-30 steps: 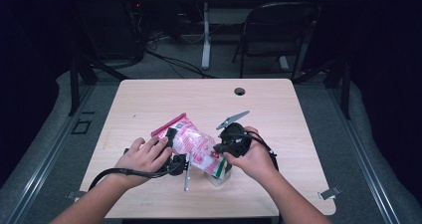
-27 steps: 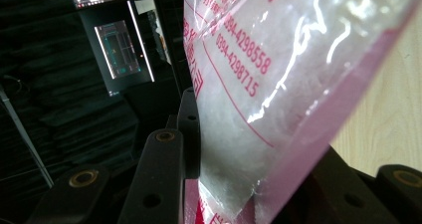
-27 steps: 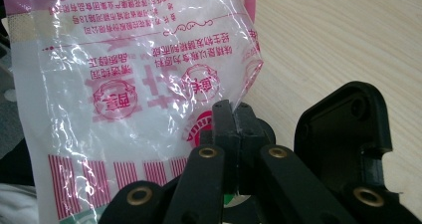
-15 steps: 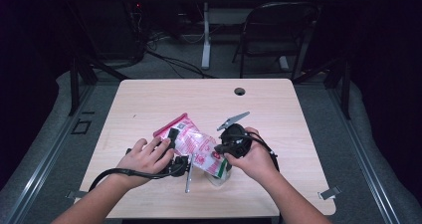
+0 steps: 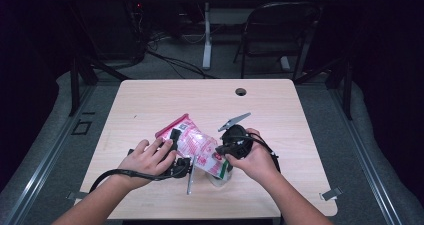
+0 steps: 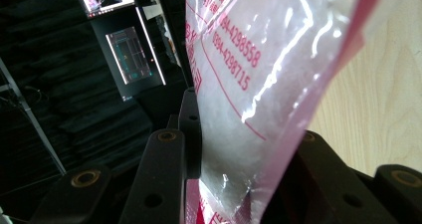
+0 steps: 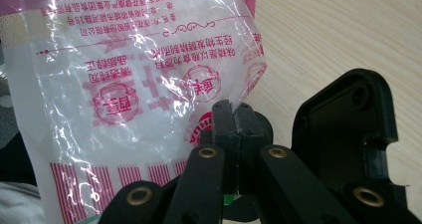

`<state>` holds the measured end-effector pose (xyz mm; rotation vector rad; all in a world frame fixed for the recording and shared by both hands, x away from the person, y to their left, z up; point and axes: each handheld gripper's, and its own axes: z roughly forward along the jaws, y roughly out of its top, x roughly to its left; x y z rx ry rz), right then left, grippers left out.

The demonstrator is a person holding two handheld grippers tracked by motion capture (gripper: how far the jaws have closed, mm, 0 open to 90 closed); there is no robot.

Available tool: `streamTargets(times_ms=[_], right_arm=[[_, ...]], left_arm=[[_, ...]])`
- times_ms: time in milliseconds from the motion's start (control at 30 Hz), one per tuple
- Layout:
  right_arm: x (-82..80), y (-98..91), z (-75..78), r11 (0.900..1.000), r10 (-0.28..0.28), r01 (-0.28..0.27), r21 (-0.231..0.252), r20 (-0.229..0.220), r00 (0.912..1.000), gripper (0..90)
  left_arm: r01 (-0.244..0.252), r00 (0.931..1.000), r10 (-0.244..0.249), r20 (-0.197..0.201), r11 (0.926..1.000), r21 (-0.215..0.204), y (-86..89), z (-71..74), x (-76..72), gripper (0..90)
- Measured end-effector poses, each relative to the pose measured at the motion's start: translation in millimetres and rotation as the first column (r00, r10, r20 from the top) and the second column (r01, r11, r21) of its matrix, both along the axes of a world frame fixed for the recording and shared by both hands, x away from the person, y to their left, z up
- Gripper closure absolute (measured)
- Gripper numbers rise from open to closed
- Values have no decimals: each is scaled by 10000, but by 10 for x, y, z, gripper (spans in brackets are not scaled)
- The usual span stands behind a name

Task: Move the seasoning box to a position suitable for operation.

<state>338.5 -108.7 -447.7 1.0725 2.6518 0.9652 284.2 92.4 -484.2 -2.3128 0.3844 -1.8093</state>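
Two grippers hold one plastic bag above the table.

The left gripper (image 5: 176, 147) clamps the pink-printed bag (image 5: 196, 144); the right gripper (image 5: 225, 150) pinches its edge, over the table (image 5: 280, 110) near the front.

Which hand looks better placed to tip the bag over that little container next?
Probably the right. The right gripper pinches the edge of the pink-printed bag just above the clear container, so it can steer that end. The left gripper clasps the bag's body farther away, more suited to lifting and supporting.

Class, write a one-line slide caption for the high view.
Two hand-held grippers hold a pink-printed plastic bag over a wooden table.
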Motion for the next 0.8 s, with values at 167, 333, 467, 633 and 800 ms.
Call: streamTargets(times_ms=[167,333,467,633,800], right_arm=[[-4,2,-1,10000,-19,19,-24,-16,10000,900],[-6,2,-5,10000,-21,21,-81,5,10000,900],[-5,6,-9,10000,-48,48,-34,18,10000,900],[-5,7,-12,10000,-24,24,-9,4,10000,900],[-6,10,-13,10000,-19,19,4,-6,10000,900]], left_arm=[[-2,10000,2,42,10000,99,-13,13,-10,718],[20,10000,-20,67,9999,117,-18,18,-12,719],[18,10000,-19,84,9999,132,-21,21,-10,720],[99,9998,-101,170,9999,91,-19,19,-9,721],[96,9998,-99,194,9998,150,-20,24,-11,722]])
